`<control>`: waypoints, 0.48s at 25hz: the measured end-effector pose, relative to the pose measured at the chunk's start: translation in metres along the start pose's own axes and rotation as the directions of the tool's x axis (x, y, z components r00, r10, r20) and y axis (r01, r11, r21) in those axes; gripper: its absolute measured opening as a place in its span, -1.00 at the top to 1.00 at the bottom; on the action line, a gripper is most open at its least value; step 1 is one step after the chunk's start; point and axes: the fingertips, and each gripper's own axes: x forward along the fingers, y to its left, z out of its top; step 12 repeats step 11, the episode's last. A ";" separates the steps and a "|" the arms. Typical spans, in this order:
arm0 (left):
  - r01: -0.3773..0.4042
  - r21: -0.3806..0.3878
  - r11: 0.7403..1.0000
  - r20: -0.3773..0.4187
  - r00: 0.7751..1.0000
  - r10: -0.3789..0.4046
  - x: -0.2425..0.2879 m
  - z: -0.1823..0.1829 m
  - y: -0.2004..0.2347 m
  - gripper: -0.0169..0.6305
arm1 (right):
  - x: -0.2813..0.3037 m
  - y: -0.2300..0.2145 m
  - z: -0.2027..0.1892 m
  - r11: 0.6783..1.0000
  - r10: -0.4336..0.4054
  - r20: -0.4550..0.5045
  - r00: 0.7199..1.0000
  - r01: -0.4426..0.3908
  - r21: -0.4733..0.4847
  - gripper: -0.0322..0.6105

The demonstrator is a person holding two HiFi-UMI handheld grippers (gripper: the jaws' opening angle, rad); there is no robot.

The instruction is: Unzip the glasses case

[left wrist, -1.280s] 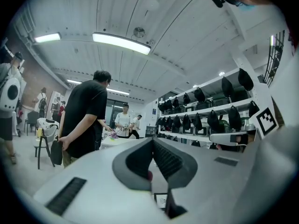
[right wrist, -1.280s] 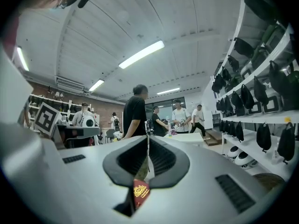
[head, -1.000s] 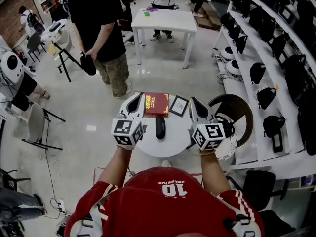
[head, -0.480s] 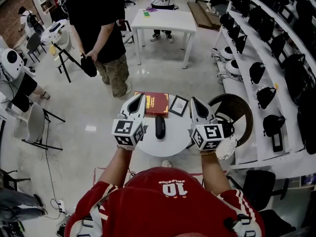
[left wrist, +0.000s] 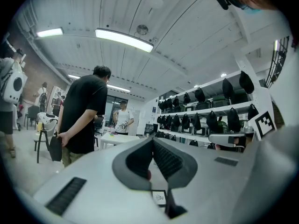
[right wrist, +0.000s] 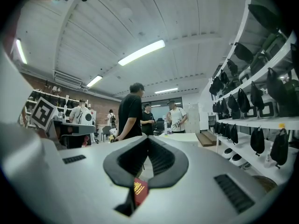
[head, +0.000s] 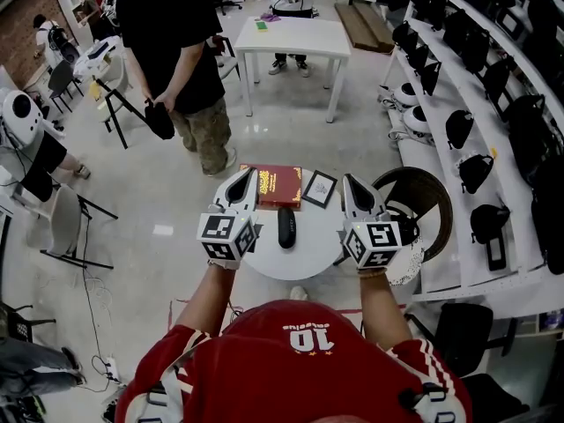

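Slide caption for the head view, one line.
Head view: left gripper and right gripper, both shut and empty, flank the untouched black glasses case on a small round white table.

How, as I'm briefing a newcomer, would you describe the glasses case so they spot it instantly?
Find the small round white table before the person in red. The glasses case is the black oval pouch nearest that person, unlike the flat red book and framed picture beyond it.

Head view down; gripper views level.
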 end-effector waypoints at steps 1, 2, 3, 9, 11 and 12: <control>-0.001 0.001 1.000 0.000 1.000 0.001 0.000 0.000 0.000 0.92 | -0.001 -0.001 0.001 1.000 -0.002 0.001 1.000 0.002 -0.001 0.85; -0.001 0.002 1.000 -0.001 1.000 0.001 0.001 0.001 0.000 0.92 | -0.001 -0.002 0.001 1.000 -0.003 0.001 1.000 0.003 -0.001 0.85; 0.000 0.001 1.000 -0.001 1.000 0.000 0.001 0.001 0.000 0.92 | -0.002 -0.003 0.001 1.000 -0.005 0.000 1.000 0.005 -0.002 0.86; 0.001 0.000 1.000 0.003 1.000 -0.001 -0.001 -0.003 0.003 0.92 | -0.004 -0.004 -0.006 1.000 -0.005 0.000 1.000 0.005 0.003 0.85; -0.002 0.002 1.000 0.003 1.000 0.002 -0.001 -0.004 0.004 0.92 | -0.003 -0.003 -0.007 1.000 -0.004 0.000 1.000 0.004 0.000 0.86; -0.002 0.002 1.000 0.003 1.000 0.002 -0.001 -0.004 0.004 0.92 | -0.003 -0.003 -0.007 1.000 -0.004 0.000 1.000 0.004 0.000 0.86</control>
